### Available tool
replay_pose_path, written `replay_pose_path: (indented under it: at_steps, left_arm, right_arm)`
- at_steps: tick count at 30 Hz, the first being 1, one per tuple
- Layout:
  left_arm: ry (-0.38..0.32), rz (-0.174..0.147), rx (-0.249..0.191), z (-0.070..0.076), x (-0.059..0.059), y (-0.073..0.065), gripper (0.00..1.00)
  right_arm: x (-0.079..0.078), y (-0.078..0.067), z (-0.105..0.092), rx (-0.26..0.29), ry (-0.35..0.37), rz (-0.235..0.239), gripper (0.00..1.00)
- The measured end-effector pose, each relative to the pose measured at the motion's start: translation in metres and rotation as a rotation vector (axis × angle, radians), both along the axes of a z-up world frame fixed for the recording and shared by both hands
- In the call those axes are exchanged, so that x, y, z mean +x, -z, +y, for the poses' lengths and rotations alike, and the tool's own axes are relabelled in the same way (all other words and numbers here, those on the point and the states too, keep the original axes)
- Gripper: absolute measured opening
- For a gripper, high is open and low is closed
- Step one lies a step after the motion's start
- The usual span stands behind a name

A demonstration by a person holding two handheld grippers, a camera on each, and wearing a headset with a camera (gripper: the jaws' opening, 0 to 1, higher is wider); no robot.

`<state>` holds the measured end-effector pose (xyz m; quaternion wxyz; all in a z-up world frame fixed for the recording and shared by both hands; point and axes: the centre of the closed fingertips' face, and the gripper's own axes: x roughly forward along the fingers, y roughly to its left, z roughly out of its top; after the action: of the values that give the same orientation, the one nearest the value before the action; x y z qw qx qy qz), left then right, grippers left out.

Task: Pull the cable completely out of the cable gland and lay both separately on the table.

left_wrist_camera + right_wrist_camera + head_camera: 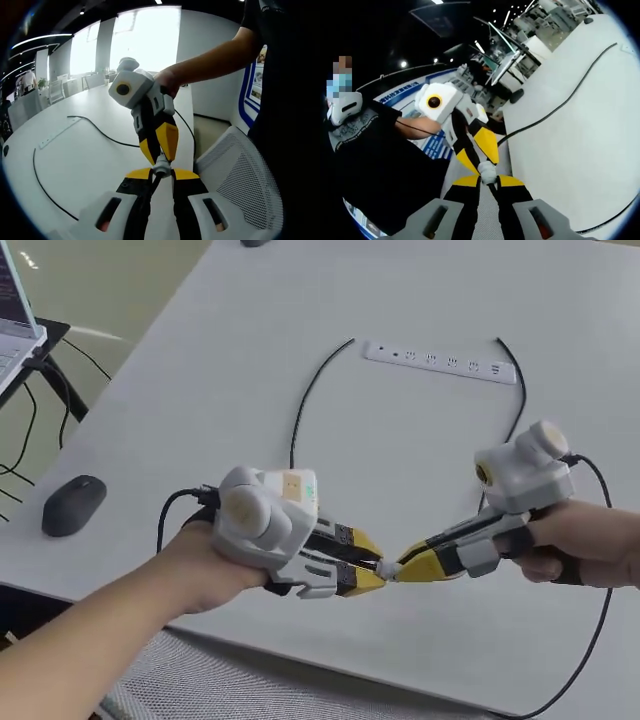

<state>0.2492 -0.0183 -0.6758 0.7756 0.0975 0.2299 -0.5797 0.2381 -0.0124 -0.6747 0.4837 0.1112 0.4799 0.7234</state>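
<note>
Over the table's near edge the two grippers meet tip to tip. A small white cable gland (389,571) sits between their yellow jaw tips. My right gripper (404,568) comes in from the right and is shut on the cable gland (488,172). Opposite it, my left gripper (376,572) is shut on the thin black cable (154,186), which leaves the cable gland (161,168) and runs back between the left jaws. In the left gripper view the right gripper (159,156) reaches down from above. The right gripper view has the left gripper (485,159) above its own jaws.
A white power strip (440,360) lies at the back of the white table (200,390), with long black cords (305,405) curving across it. A dark mouse (73,505) rests at the left edge, a laptop (15,330) beyond. A mesh chair (200,680) stands below the front edge.
</note>
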Motion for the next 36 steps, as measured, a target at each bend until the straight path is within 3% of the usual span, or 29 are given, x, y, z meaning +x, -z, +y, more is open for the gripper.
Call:
replay_pose_path:
  at_steps: [2, 4, 6, 7, 10, 12, 13, 15, 17, 20, 22, 23, 27, 29, 31, 33, 36]
  left_arm:
    - [-0.001, 0.005, -0.001, 0.0, 0.0, 0.0, 0.15]
    - [-0.001, 0.004, -0.001, 0.0, 0.0, 0.0, 0.15]
    - [-0.005, 0.017, -0.004, 0.002, 0.001, 0.0, 0.15]
    - [-0.004, 0.019, -0.005, 0.002, 0.001, 0.0, 0.15]
    - [-0.003, 0.027, -0.008, 0.003, 0.002, 0.001, 0.15]
    - [-0.007, 0.048, -0.017, 0.004, 0.002, 0.001, 0.15]
    - [-0.008, 0.054, -0.02, 0.004, 0.002, 0.001, 0.15]
    - [-0.018, 0.093, -0.031, 0.005, 0.002, 0.001, 0.15]
    - [-0.021, 0.091, -0.038, 0.006, 0.004, -0.001, 0.15]
    - [-0.009, 0.104, -0.047, 0.005, 0.001, -0.005, 0.15]
    - [-0.009, 0.136, -0.068, 0.005, -0.001, -0.008, 0.15]
    - [-0.02, 0.141, -0.082, 0.006, 0.001, -0.009, 0.15]
    - [-0.028, 0.162, -0.099, 0.007, 0.0, -0.01, 0.15]
    - [-0.032, 0.183, -0.1, 0.007, -0.001, -0.009, 0.15]
    - [-0.018, 0.199, -0.088, 0.007, -0.004, -0.006, 0.15]
    - [-0.015, 0.202, -0.082, 0.007, -0.005, -0.004, 0.15]
    - [-0.012, 0.206, -0.082, 0.006, -0.007, 0.0, 0.15]
  right_arm:
    - [0.0, 0.0, 0.0, -0.007, 0.001, 0.001, 0.08]
    - [0.002, 0.0, 0.001, 0.015, -0.019, -0.09, 0.07]
    - [0.001, -0.001, 0.001, 0.017, -0.029, -0.139, 0.07]
    - [0.0, -0.002, 0.002, 0.012, -0.029, -0.14, 0.07]
    - [0.002, -0.001, 0.003, 0.018, -0.039, -0.236, 0.07]
    - [0.002, -0.001, 0.003, 0.023, -0.045, -0.29, 0.07]
    - [0.002, -0.001, 0.003, 0.028, -0.048, -0.343, 0.07]
    - [0.003, -0.002, 0.004, 0.036, -0.044, -0.414, 0.07]
    - [0.003, -0.004, 0.005, 0.046, -0.032, -0.456, 0.07]
    - [0.001, -0.007, 0.003, 0.052, -0.051, -0.578, 0.07]
    - [0.0, -0.009, 0.002, 0.048, -0.07, -0.673, 0.07]
    - [0.001, -0.011, 0.003, 0.05, -0.07, -0.748, 0.07]
    - [0.004, -0.009, 0.004, 0.057, -0.062, -0.904, 0.07]
    - [0.003, -0.006, 0.005, 0.038, -0.056, -0.955, 0.07]
    - [-0.002, -0.003, 0.005, 0.031, -0.092, -1.04, 0.07]
    - [-0.002, 0.001, 0.005, 0.001, -0.077, -1.079, 0.07]
    - [-0.005, 0.005, 0.004, 0.0, -0.071, -1.113, 0.07]
